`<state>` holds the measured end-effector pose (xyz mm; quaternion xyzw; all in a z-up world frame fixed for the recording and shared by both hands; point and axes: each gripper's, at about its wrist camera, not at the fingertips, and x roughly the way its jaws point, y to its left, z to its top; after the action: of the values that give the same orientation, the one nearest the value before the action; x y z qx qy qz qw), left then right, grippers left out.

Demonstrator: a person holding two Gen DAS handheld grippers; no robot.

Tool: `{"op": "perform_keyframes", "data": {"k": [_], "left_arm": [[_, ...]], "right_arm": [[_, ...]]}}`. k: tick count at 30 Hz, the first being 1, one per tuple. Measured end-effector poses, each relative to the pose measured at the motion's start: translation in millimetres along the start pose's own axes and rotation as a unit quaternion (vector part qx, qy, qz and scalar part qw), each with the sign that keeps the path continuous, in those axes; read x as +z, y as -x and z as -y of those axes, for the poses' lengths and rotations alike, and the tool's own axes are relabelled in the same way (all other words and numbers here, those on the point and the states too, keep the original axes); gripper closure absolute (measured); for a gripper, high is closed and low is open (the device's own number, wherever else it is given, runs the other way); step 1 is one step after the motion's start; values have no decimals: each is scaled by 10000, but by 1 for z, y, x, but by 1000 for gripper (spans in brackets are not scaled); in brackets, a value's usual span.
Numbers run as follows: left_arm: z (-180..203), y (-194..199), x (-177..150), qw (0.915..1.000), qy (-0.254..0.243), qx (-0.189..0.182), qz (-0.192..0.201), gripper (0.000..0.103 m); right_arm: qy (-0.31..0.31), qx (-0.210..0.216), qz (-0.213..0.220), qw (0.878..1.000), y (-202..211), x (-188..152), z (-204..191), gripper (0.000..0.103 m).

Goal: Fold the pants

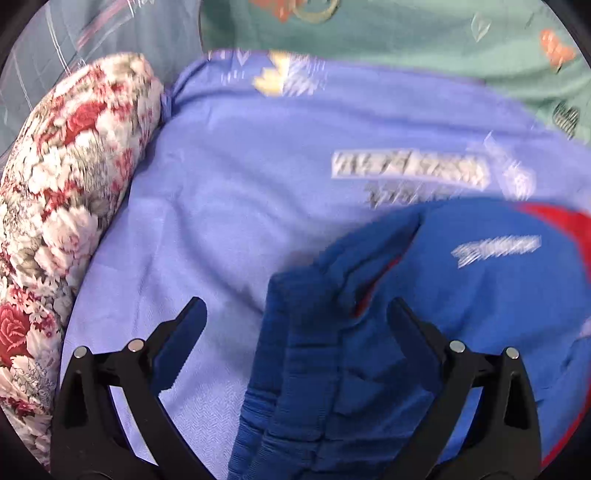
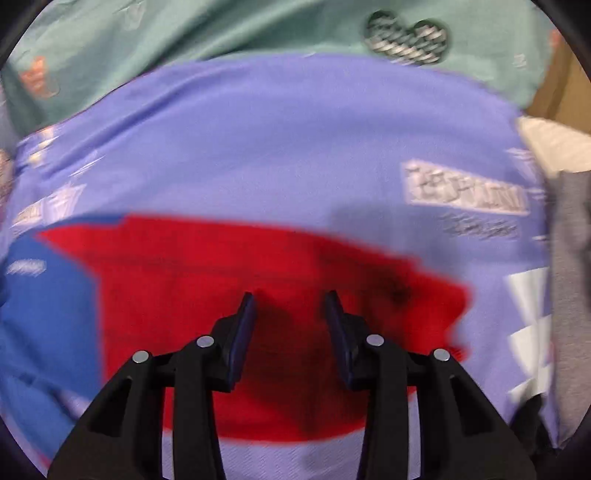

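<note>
Blue and red pants (image 1: 480, 295) lie on a lavender printed sheet (image 1: 240, 166). The left wrist view shows their bunched blue waist end with a white logo and a red edge. My left gripper (image 1: 297, 308) is open wide just above that blue fabric, and the cloth runs up between its jaws without being pinched. In the right wrist view, the red part of the pants (image 2: 221, 266) spreads across the middle, with the blue part (image 2: 48, 314) at the left. My right gripper (image 2: 291, 295) hangs over the red cloth, open, with nothing clamped. Both views are blurred.
A floral bolster (image 1: 74, 184) lies along the sheet's left side. A green patterned sheet (image 1: 406, 33) covers the far side and also shows in the right wrist view (image 2: 184, 29). Grey cloth (image 2: 572, 258) and a brown surface (image 2: 565, 92) border the right edge.
</note>
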<state>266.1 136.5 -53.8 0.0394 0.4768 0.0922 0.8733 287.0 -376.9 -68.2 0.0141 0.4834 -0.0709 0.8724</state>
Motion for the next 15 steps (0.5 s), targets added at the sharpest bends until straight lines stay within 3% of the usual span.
{"op": "perform_keyframes", "data": {"k": [2, 5, 9, 15], "left_arm": [[-2, -11, -6, 9992, 193, -36, -339, 6], [-3, 7, -15, 9988, 290, -361, -178, 5], [0, 47, -33, 9985, 112, -499, 191, 5], [2, 80, -73, 9964, 152, -795, 250, 5]], "right_arm": [[-507, 364, -48, 9980, 9, -4, 5, 66], [5, 876, 17, 9962, 49, -26, -10, 56], [345, 680, -250, 9968, 106, -81, 19, 47], [-69, 383, -554, 9977, 151, -168, 95, 45]]}}
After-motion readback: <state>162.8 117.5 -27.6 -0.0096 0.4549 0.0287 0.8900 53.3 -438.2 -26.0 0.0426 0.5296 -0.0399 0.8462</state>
